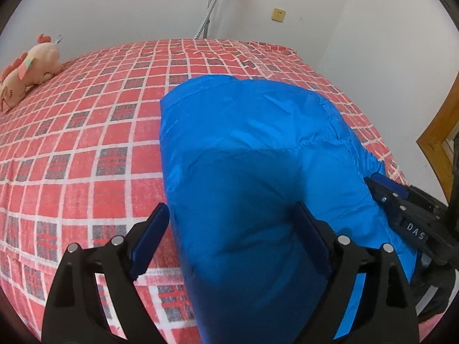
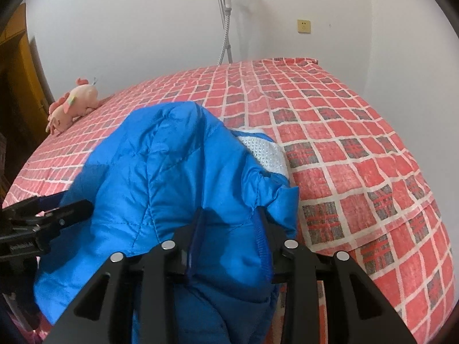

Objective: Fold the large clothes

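A blue padded jacket [image 1: 252, 149] lies folded on a bed with a red checked cover [image 1: 86, 143]. My left gripper [image 1: 232, 220] is open, its fingers astride the jacket's near left edge, one pad over the cover and one on the fabric. In the right wrist view the jacket [image 2: 172, 172] shows a white mesh lining [image 2: 264, 149] at its right side. My right gripper [image 2: 231, 223] has its jaws partly apart with a fold of the jacket's hem between them. The right gripper also shows in the left wrist view [image 1: 401, 203], at the jacket's right edge.
A pink plush toy [image 1: 28, 71] lies at the bed's far left; it also shows in the right wrist view [image 2: 71, 106]. A white wall stands behind the bed, with a shower hose [image 2: 226, 14] and a yellow socket [image 2: 304, 25]. A wooden door frame [image 1: 439, 132] is at right.
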Action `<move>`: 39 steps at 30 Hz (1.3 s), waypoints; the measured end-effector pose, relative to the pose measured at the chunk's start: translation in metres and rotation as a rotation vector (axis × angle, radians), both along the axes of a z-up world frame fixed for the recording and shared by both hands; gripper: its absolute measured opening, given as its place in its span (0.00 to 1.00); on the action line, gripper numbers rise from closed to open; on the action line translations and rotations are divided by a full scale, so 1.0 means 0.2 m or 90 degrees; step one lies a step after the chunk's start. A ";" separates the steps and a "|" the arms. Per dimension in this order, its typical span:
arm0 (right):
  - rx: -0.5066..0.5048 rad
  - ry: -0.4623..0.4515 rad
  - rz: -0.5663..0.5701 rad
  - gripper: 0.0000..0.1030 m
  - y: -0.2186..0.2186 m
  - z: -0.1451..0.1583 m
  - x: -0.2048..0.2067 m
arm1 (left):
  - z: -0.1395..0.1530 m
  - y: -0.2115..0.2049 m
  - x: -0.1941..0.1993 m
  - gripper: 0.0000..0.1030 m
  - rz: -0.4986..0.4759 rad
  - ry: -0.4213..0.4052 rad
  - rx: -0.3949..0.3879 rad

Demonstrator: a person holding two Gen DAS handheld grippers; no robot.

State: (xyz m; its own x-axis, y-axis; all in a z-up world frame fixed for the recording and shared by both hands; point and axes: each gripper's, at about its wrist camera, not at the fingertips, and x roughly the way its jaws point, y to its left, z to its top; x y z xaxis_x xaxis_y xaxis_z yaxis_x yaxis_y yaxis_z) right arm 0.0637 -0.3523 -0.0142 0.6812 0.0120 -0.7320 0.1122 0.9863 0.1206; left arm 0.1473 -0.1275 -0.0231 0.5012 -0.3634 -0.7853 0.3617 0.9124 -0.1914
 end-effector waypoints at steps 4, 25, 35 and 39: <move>0.005 -0.009 0.011 0.53 0.00 0.08 -0.07 | 0.05 0.04 -0.06 0.80 -0.010 -0.010 0.001; 0.124 0.125 0.074 0.81 -0.14 0.08 -0.14 | 0.10 0.13 -0.17 0.84 -0.051 -0.029 0.013; 0.144 0.182 0.104 0.87 -0.11 -0.01 -0.06 | 0.04 0.09 -0.10 0.93 -0.070 -0.003 0.007; 0.194 0.208 0.122 0.91 -0.13 -0.10 0.00 | -0.02 0.08 -0.03 0.98 -0.096 0.035 -0.029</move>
